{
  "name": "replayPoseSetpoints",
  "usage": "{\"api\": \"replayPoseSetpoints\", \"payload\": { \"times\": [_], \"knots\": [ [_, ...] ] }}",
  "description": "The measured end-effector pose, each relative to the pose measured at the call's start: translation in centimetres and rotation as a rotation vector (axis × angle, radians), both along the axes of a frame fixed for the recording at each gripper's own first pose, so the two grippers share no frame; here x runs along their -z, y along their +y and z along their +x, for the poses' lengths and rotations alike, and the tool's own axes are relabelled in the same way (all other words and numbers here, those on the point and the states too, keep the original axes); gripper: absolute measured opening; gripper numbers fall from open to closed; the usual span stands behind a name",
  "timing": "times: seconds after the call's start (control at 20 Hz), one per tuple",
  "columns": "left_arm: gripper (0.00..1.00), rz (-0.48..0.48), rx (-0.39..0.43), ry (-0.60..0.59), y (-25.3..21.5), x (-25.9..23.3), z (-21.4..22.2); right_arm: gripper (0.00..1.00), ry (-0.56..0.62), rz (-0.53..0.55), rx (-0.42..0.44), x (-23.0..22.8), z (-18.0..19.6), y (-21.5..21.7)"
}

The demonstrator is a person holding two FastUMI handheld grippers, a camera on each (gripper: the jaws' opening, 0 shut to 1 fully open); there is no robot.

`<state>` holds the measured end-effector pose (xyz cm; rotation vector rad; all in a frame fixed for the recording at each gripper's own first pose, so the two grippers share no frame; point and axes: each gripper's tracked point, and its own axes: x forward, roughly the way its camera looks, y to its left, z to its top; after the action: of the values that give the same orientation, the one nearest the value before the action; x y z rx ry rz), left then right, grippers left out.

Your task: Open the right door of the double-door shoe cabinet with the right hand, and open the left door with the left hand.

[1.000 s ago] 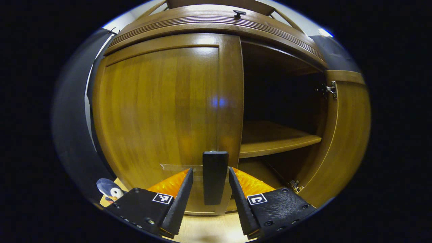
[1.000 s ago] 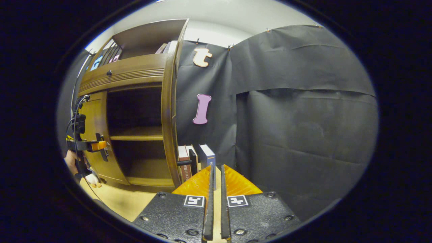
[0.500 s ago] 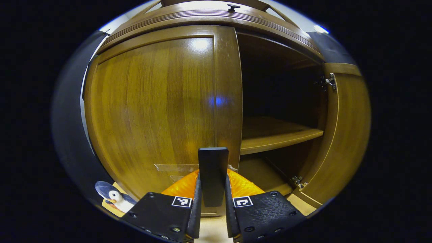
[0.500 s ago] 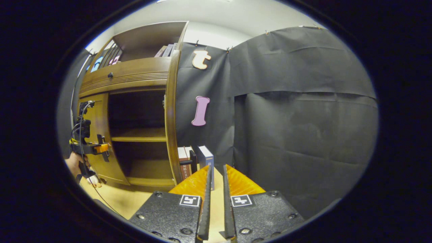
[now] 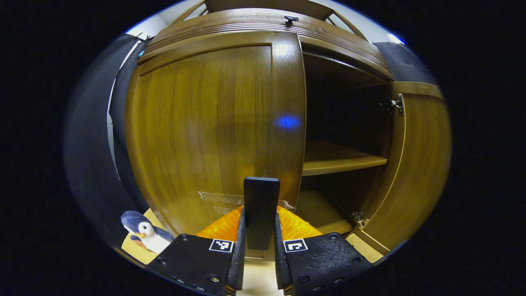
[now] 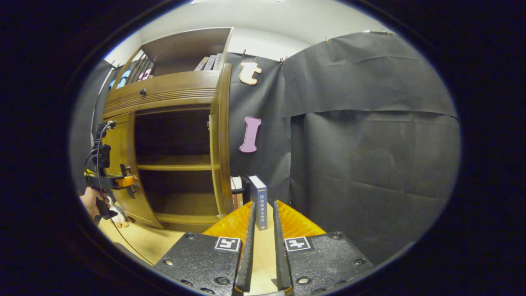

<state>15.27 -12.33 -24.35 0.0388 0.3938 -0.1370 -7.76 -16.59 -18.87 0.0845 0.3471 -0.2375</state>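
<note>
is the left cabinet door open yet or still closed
Just cracked open. The left door stands slightly off the frame, left gripper shut on its handle; the right door is swung wide.

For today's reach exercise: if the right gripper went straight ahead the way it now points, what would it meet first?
Most likely the upright book standing just ahead of the right gripper, though depth is hard to judge.

Left gripper (image 5: 259, 230), open around the black handle (image 5: 260, 211) a second ago, is now clamped on it, both fingers pressing its sides. Left door (image 5: 213, 131) is swung slightly out from the cabinet, its free edge shifted toward 3 o'clock. Penguin toy (image 5: 146, 236) at 8 o'clock is more exposed. Right gripper (image 6: 263, 250) fingers are parted a bit wider, with the upright book (image 6: 259, 201) now seen between them.
</note>
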Motion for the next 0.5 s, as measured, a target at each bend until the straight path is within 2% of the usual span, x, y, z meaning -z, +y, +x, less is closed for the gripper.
{"api": "replayPoseSetpoints", "payload": {
  "times": [0.5],
  "knots": [
    [0.3, -0.01, -0.045, 0.003, 2.5, -0.9, -4.9, 0.26, 0.002, 0.008, -0.124, 0.1, 0.2, 3.7]
  ]
}}
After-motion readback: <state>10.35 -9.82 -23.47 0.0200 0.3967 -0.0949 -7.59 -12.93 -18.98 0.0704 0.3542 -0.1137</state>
